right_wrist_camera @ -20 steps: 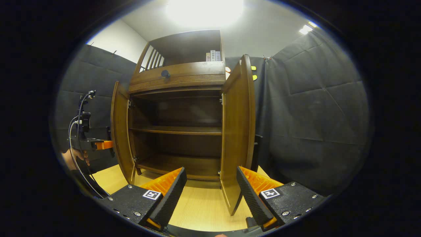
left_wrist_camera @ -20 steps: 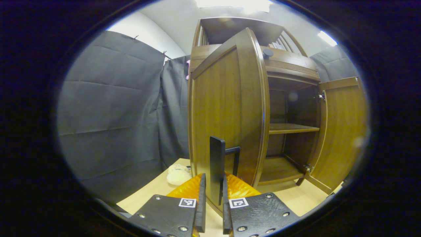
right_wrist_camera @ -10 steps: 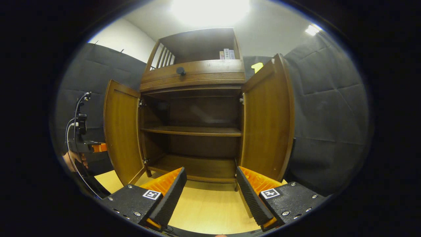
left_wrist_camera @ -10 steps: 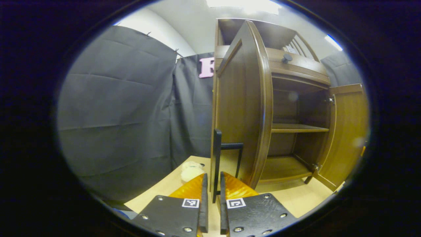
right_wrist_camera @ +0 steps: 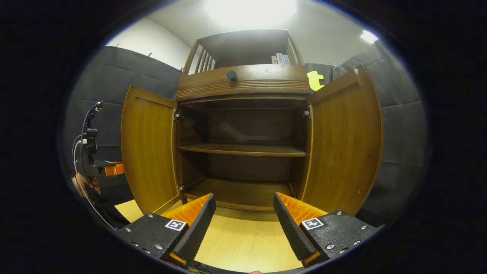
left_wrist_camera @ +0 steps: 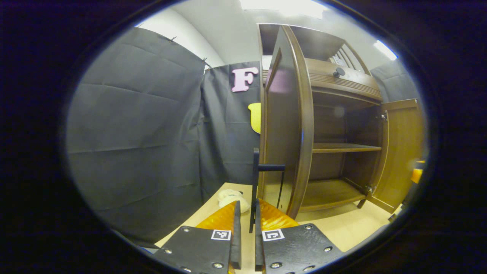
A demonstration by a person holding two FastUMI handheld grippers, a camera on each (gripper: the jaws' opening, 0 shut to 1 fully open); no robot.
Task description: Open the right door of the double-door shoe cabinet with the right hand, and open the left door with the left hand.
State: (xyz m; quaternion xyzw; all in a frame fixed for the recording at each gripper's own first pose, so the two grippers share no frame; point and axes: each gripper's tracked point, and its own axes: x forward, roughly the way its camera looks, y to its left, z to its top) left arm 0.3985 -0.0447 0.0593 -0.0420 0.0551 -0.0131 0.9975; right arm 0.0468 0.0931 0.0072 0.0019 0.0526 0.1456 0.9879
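The brown wooden shoe cabinet (right_wrist_camera: 243, 85) stands with both doors swung out, baring its shelf (right_wrist_camera: 243, 149). In the left gripper view the left door (left_wrist_camera: 289, 125) is seen nearly edge-on, and my left gripper (left_wrist_camera: 246, 207) is shut on its black bar handle (left_wrist_camera: 255, 179). The right door (left_wrist_camera: 403, 152) hangs open at the far side. In the right gripper view my right gripper (right_wrist_camera: 243, 199) is open and holds nothing, in front of the cabinet's middle and short of its bottom board. There the left door (right_wrist_camera: 150, 148) and right door (right_wrist_camera: 344, 140) flank the opening, with the left gripper (right_wrist_camera: 99, 167) behind the left door.
The cabinet stands on a light wooden tabletop (right_wrist_camera: 243, 239). A pale soft lump (left_wrist_camera: 232, 198) lies on it just left of the left door. A drawer with a dark knob (right_wrist_camera: 231, 75) and an open top shelf sit above the doors. Black cloth walls close in on both sides.
The left door has swung further out with my left gripper on its handle. The right gripper view has shifted to centre on the cabinet, showing the right door wider open. The right gripper stays open.
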